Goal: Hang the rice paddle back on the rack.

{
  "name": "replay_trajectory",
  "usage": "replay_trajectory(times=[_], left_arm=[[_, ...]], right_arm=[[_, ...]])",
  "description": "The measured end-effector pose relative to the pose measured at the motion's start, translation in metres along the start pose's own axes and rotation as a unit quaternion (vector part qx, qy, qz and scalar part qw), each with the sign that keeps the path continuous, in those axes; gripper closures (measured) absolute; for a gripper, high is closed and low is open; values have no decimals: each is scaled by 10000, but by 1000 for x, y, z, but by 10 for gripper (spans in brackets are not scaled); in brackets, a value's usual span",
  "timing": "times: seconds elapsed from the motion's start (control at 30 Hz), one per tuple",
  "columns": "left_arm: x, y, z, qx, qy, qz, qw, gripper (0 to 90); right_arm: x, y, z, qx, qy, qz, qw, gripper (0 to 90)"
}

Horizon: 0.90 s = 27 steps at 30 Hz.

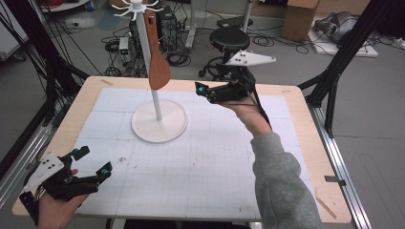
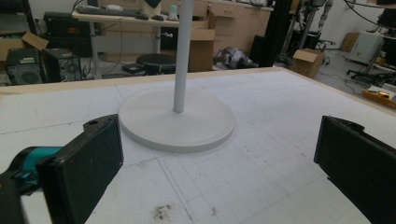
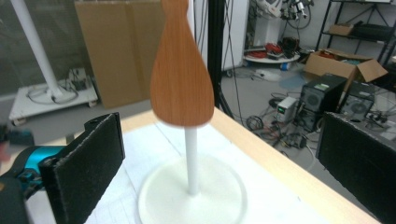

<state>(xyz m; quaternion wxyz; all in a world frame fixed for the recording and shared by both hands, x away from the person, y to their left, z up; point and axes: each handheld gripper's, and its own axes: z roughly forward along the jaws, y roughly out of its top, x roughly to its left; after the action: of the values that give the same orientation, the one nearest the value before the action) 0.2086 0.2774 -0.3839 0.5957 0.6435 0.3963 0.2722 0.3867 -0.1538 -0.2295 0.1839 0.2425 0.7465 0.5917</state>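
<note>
Right gripper (image 1: pixel 205 93) jaws wide apart, empty, near smooth wooden spatula (image 1: pixel 158 57) hanging on white rack (image 1: pixel 160 125), left gripper (image 1: pixel 93 162) also wide, empty, over counter (image 1: pixel 296 112).

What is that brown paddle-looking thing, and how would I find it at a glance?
Start at the white stand on the gridded mat of the wooden table, a round base with a tall pole. Hanging from a hook at its top is a wooden spatula, blade down. It is the one brown, flat piece against all that white.

A black stool (image 1: pixel 229 39) is standing behind the table (image 1: pixel 315 157), and possibly cardboard boxes (image 1: pixel 300 18) are sitting beyond it.
</note>
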Motion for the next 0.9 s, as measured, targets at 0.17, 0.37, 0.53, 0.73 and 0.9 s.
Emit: replay_trajectory(times=[0.17,0.37,0.53,0.73,0.9], left_arm=[[2,4,13,-58,-124,-13,9999,18],[3,10,24,-173,-233,-53,9996,18],[2,12,31,-223,-343,-26,9992,18],[0,12,36,-224,-413,2,9989,18],[-3,11,37,-258,-425,108,9987,18]], right_arm=[[0,-25,-24,-14,192,-101,9998,0],[1,-54,-53,-110,166,-24,9998,0],[3,-79,-79,-265,36,28,9996,1],[7,-110,-107,-381,-121,59,9992,1],[10,-135,-125,-468,-333,34,9983,1]])
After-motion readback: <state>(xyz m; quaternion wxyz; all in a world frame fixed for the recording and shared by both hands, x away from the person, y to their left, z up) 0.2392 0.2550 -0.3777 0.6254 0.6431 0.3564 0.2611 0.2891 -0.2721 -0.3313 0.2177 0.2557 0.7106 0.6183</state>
